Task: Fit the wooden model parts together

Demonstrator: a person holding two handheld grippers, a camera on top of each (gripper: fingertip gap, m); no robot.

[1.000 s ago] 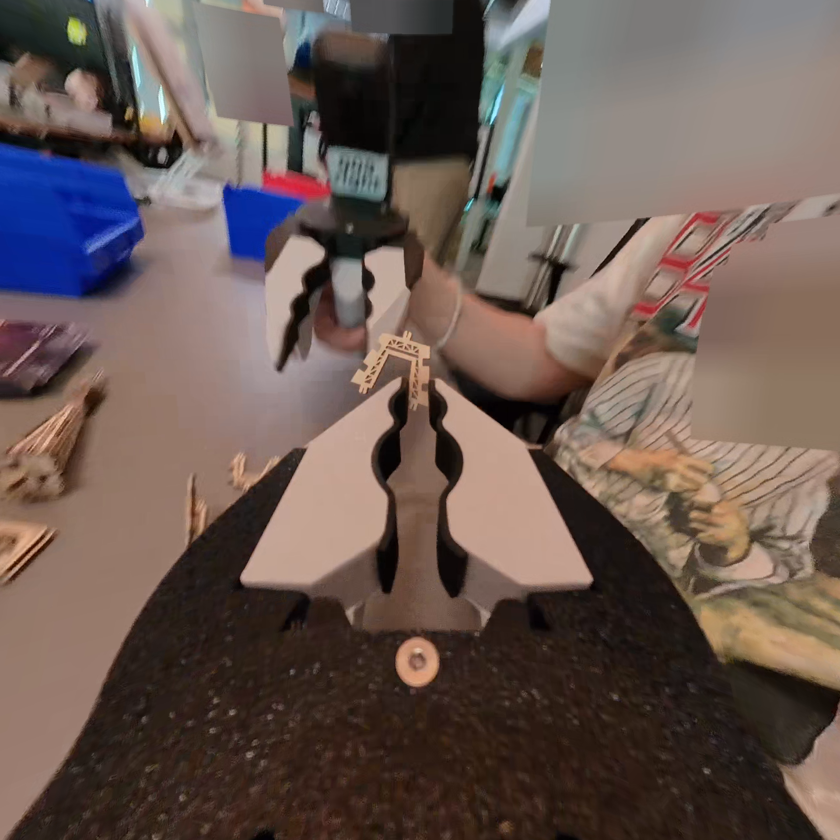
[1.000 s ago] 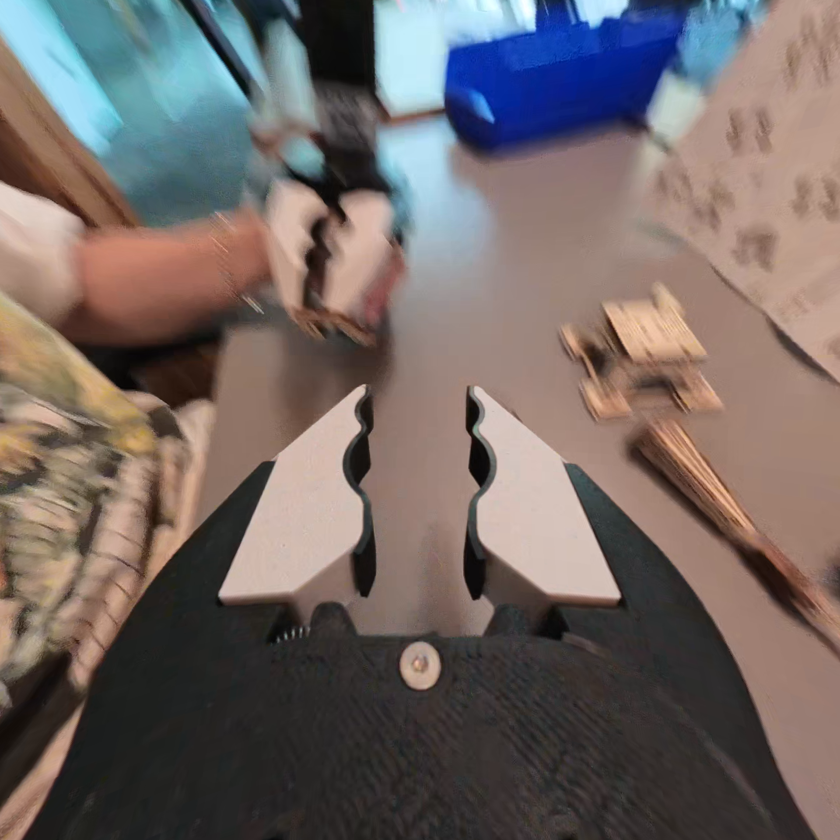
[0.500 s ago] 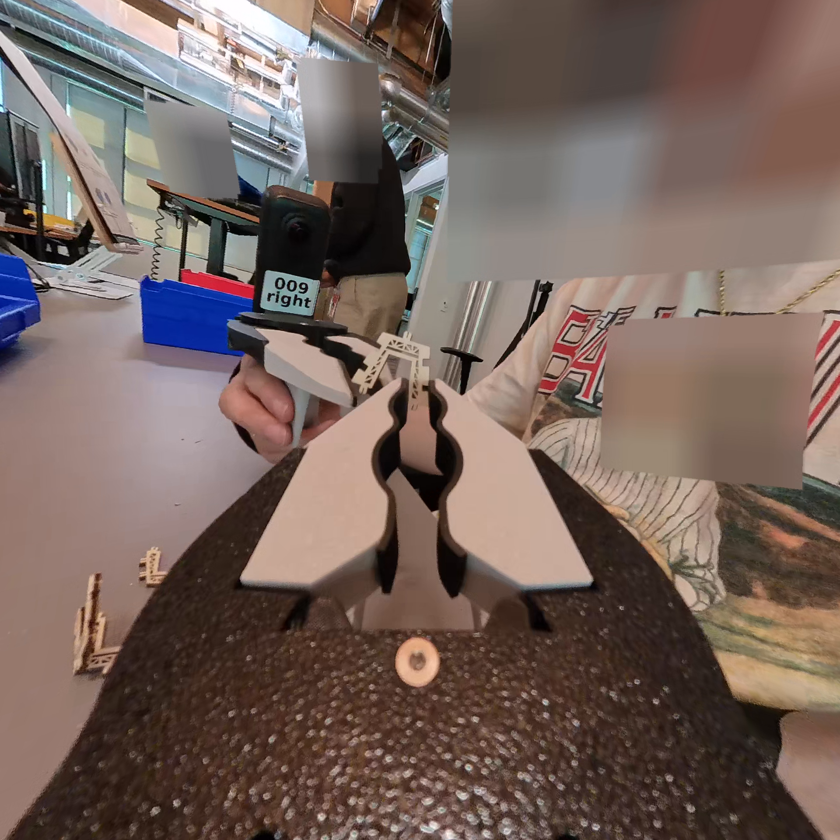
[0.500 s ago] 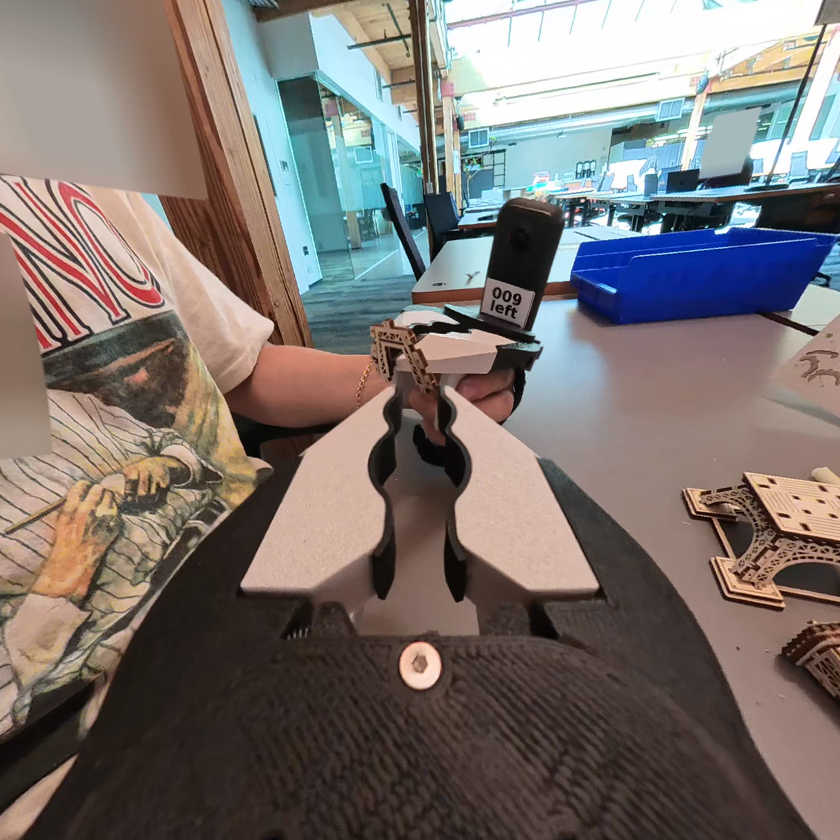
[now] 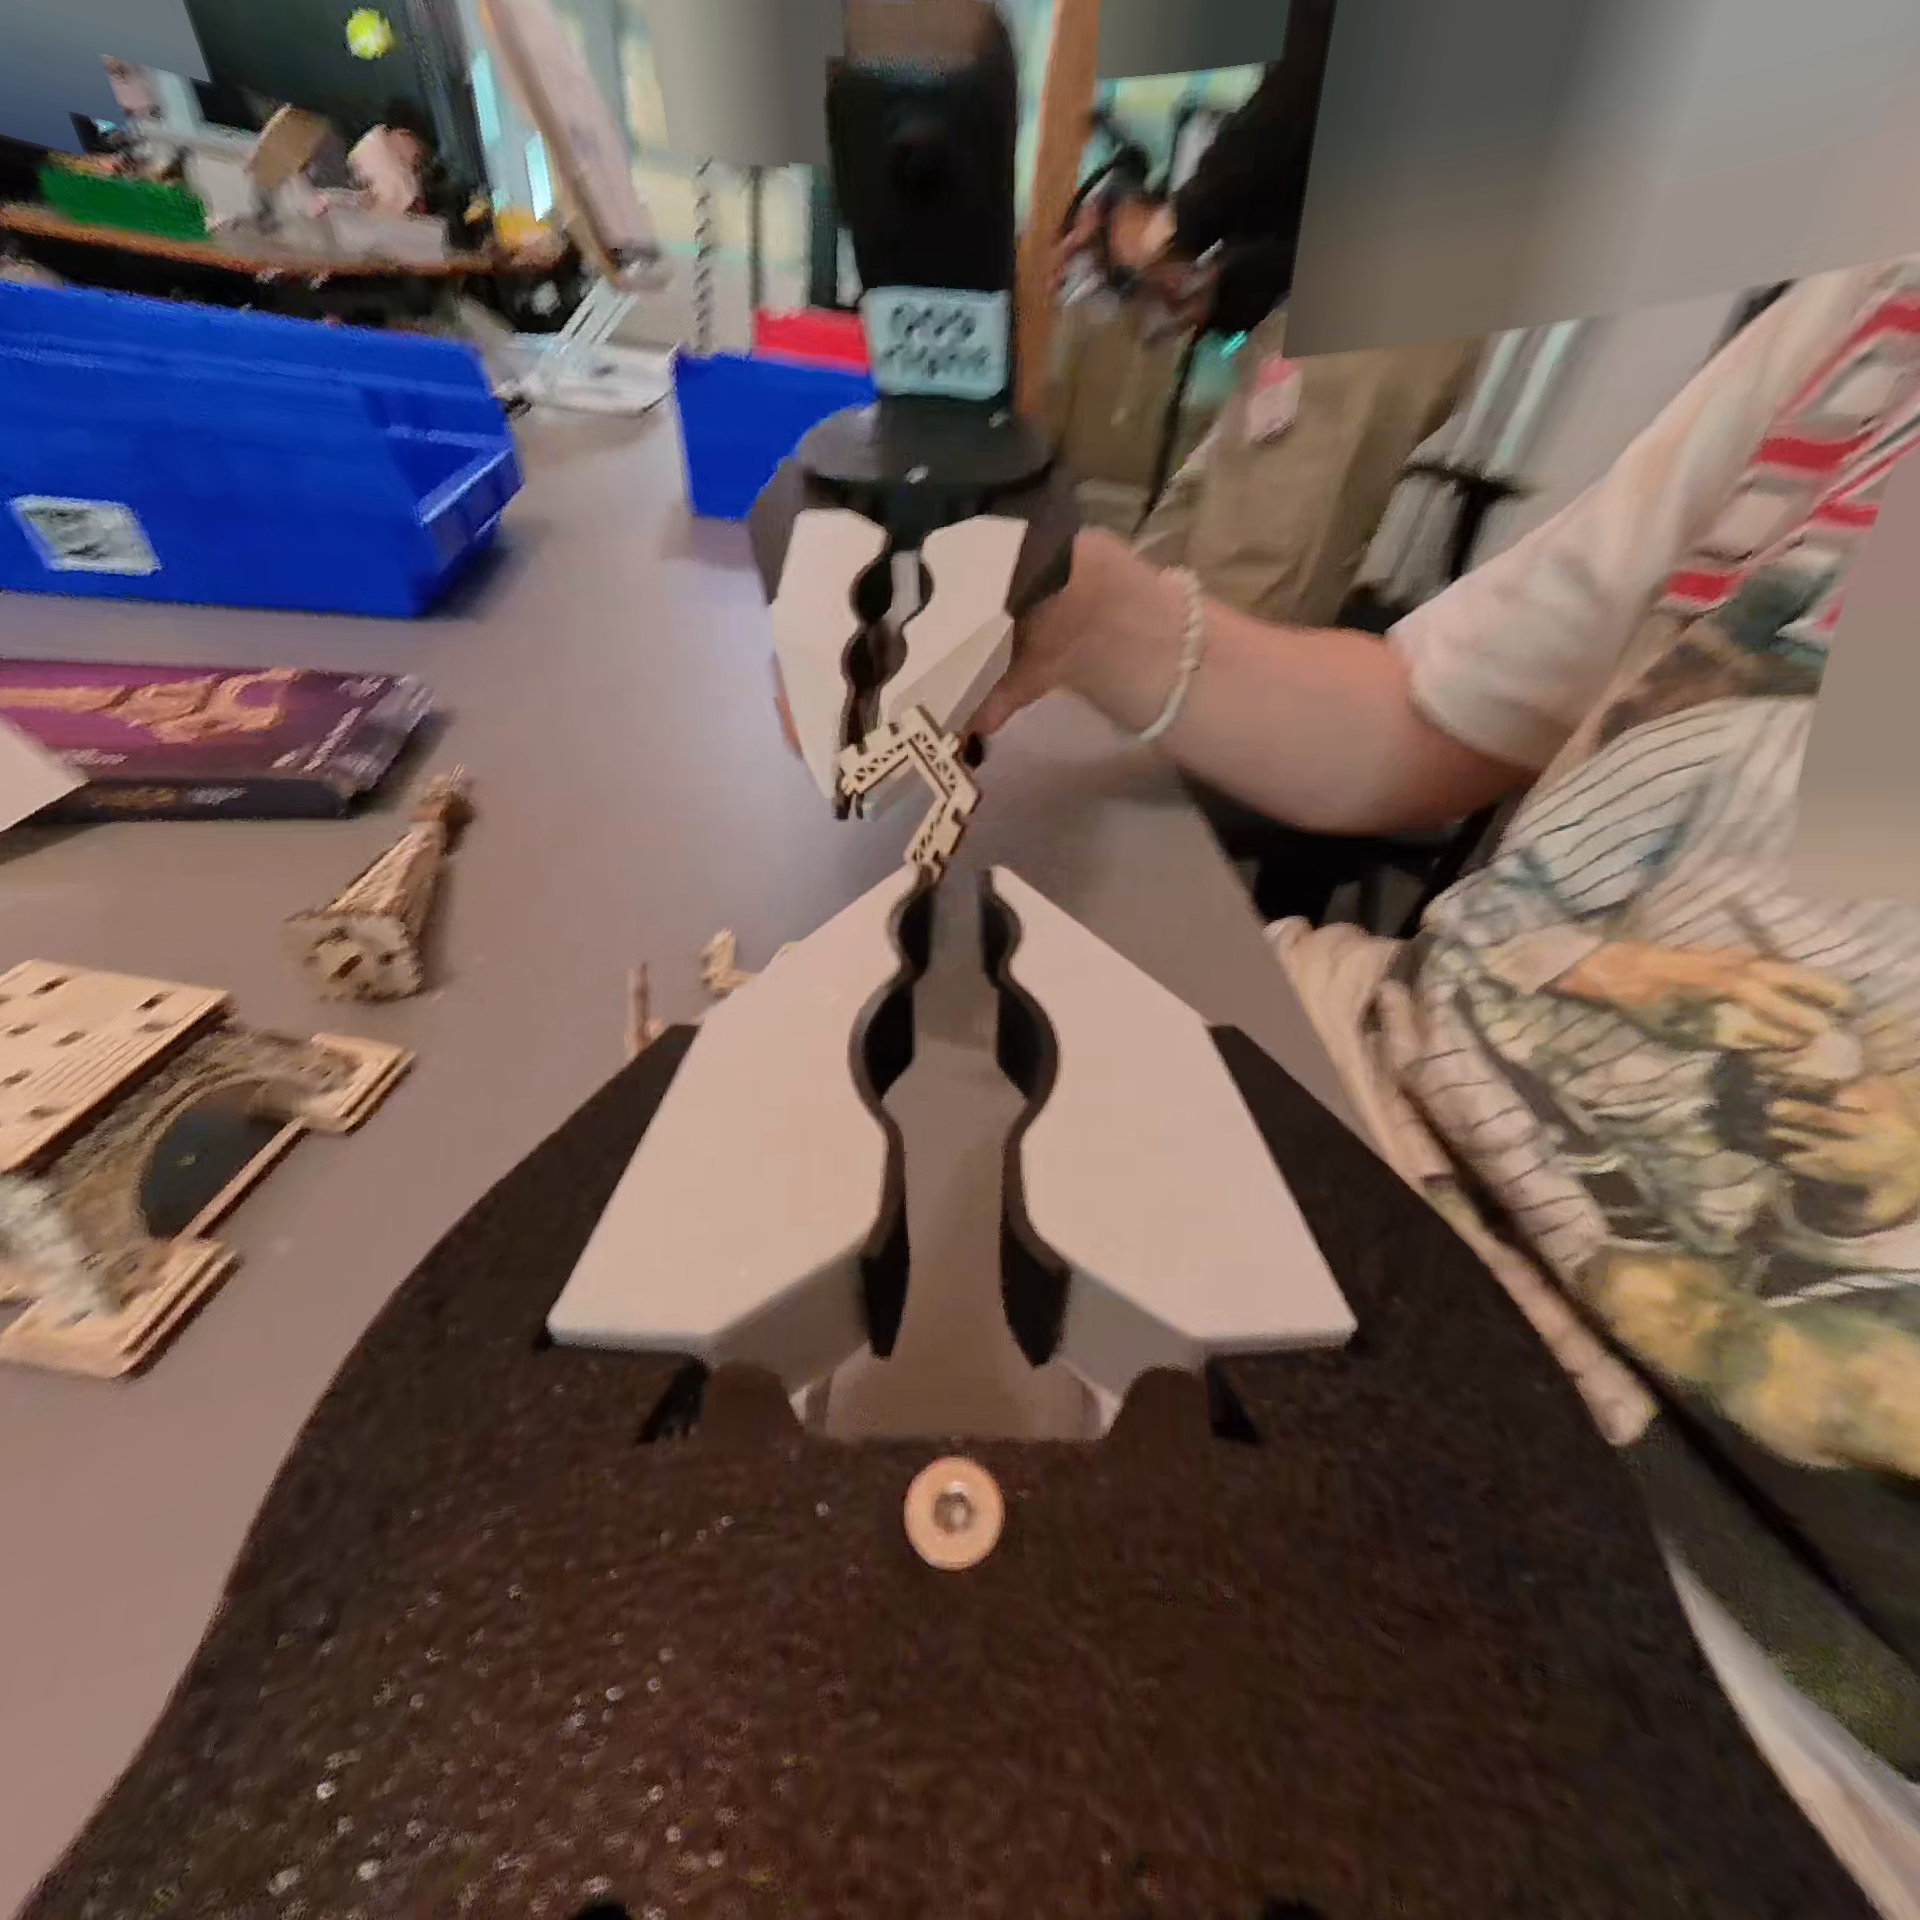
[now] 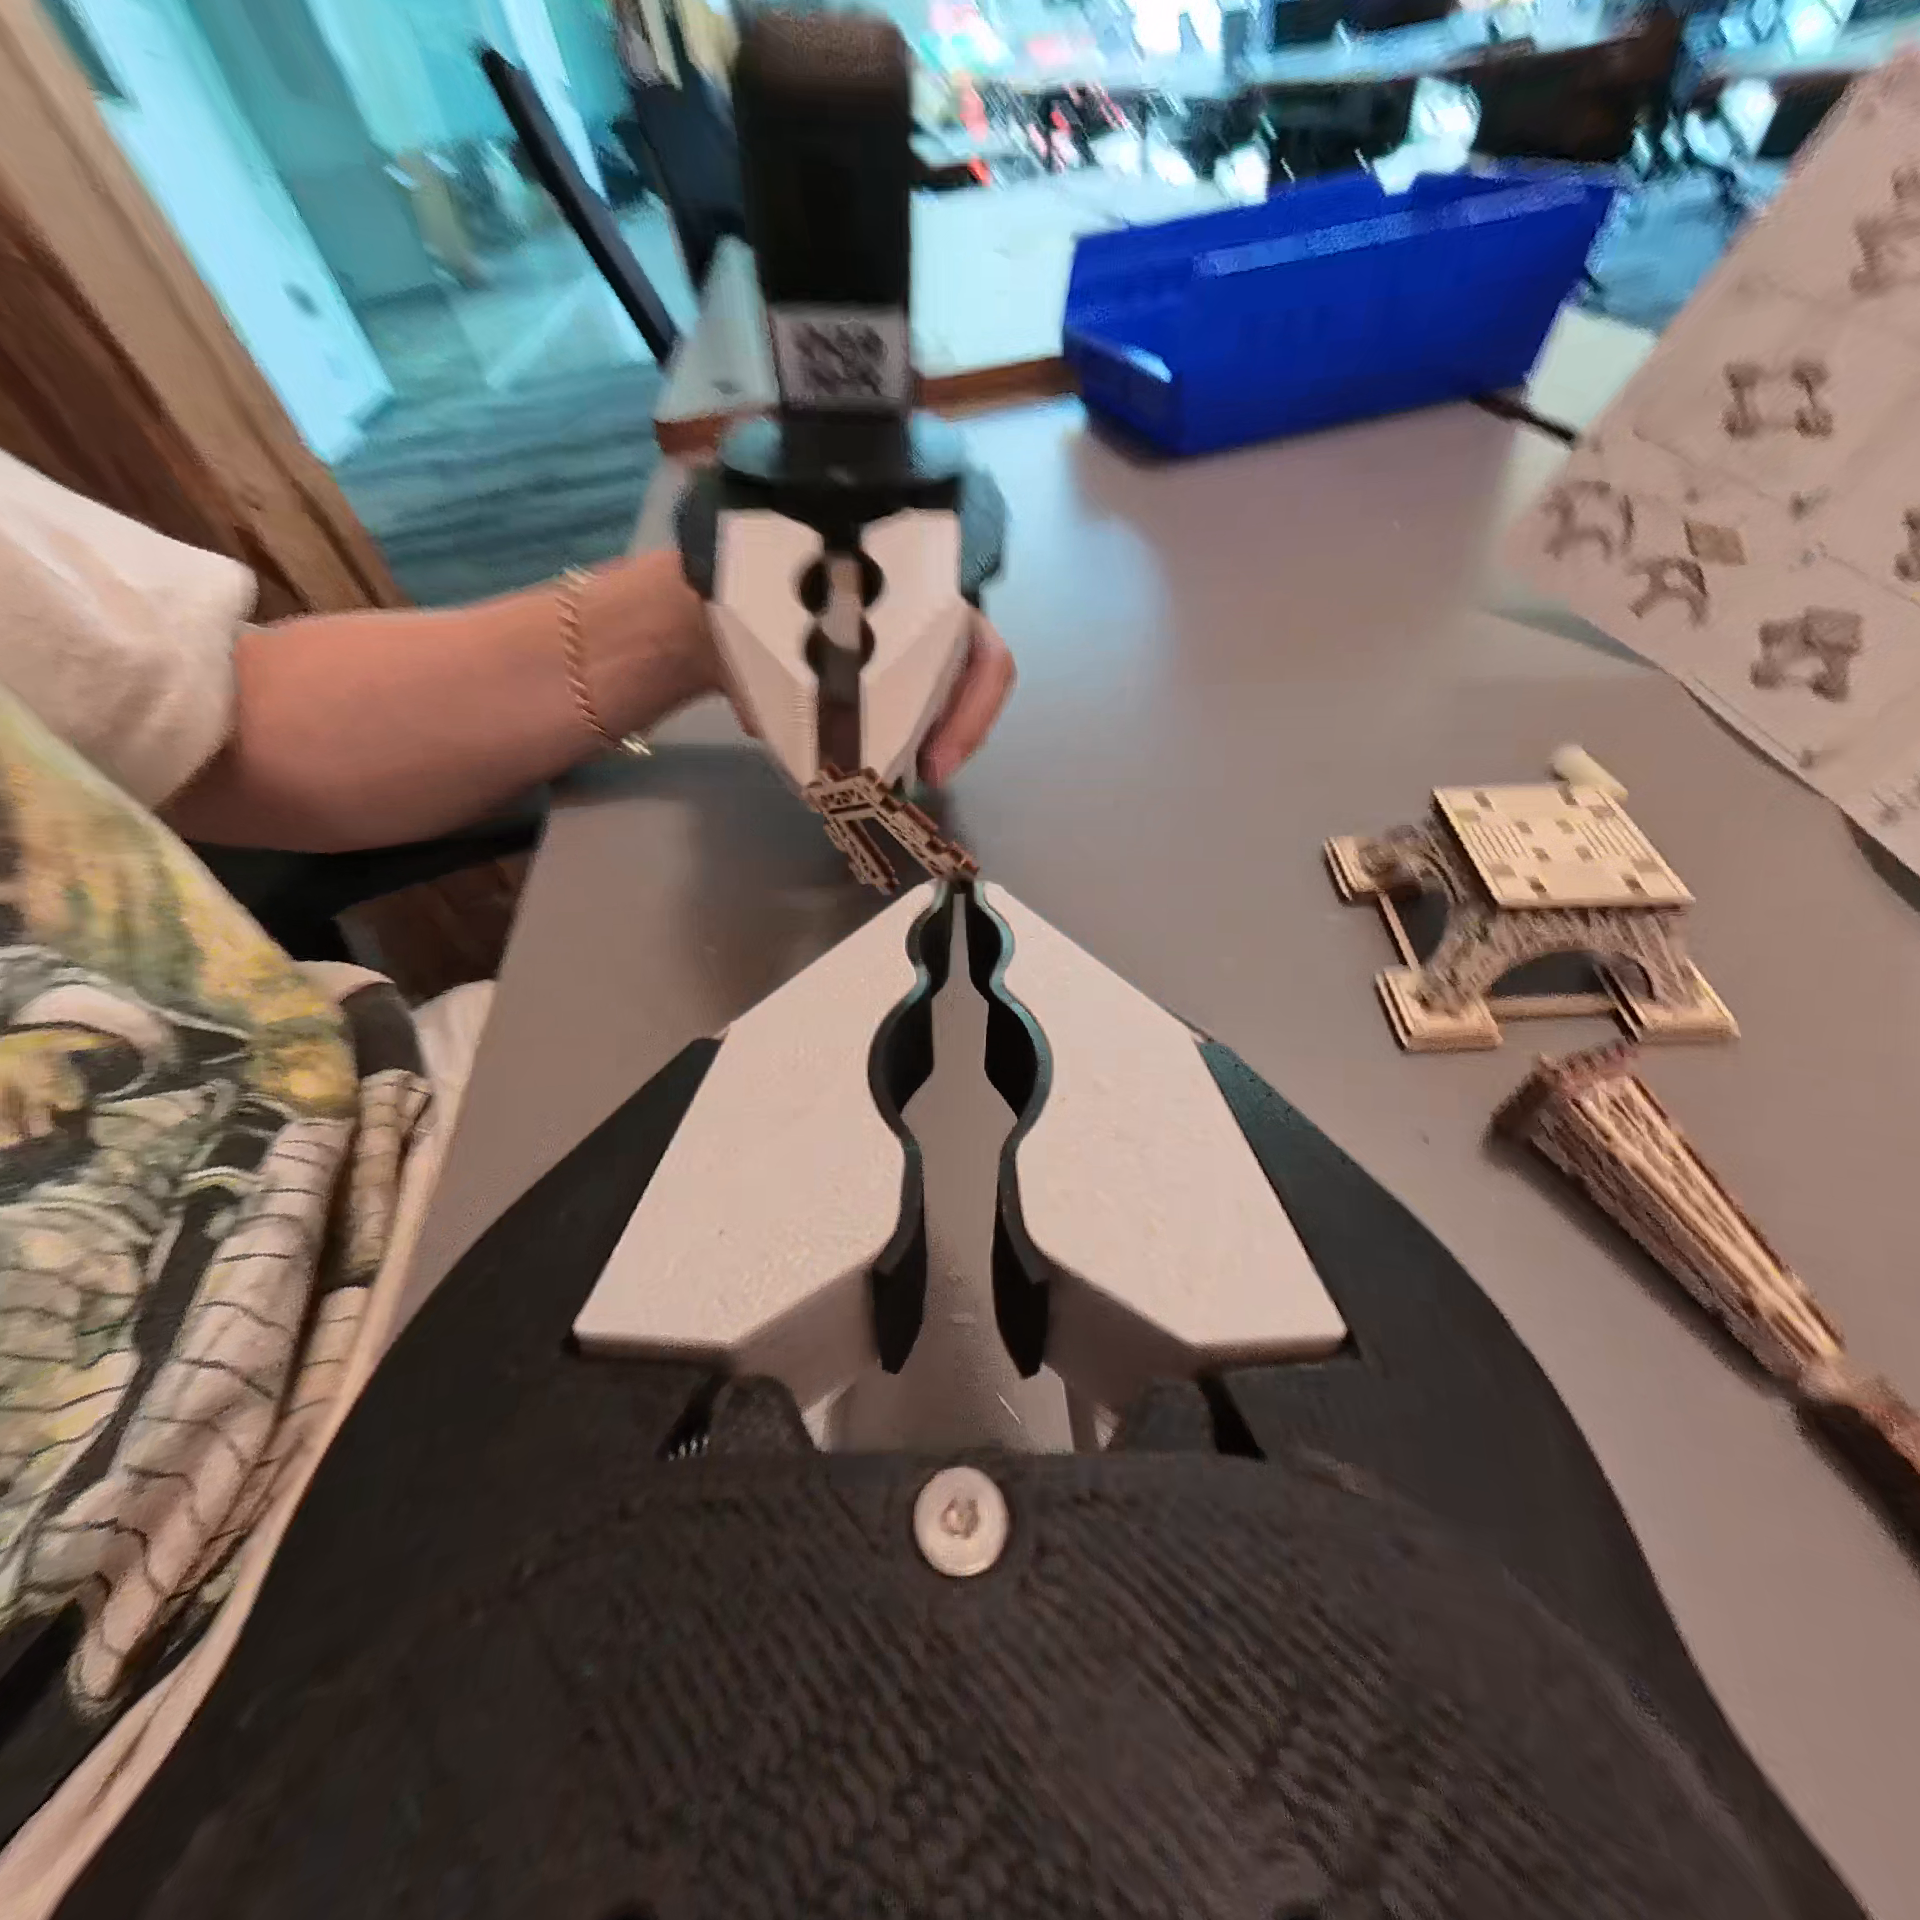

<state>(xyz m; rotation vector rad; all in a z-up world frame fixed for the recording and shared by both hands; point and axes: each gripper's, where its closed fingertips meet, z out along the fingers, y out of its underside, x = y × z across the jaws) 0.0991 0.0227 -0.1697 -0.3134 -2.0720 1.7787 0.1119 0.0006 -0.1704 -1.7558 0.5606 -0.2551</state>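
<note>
Left wrist view: small pale lattice wooden arch piece [image 5: 914,774] now pinched by both grippers above grey table [image 5: 582,665]; right gripper [image 5: 868,790], before narrowed but empty, has clamped; left gripper [image 5: 951,883] keeps hold. Handover or alignment likely.

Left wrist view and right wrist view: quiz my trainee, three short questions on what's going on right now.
1. True or false: the small lattice wooden arch piece lies flat on the grey table.
2. Whose fingers grip that piece? A: the left gripper only. B: the right gripper only. C: both.
3. Fill in: in the right wrist view, the wooden tower base with a square platform stands on the table to the ___ of the fingers.

Key: 1 false; 2 C; 3 right.
</note>
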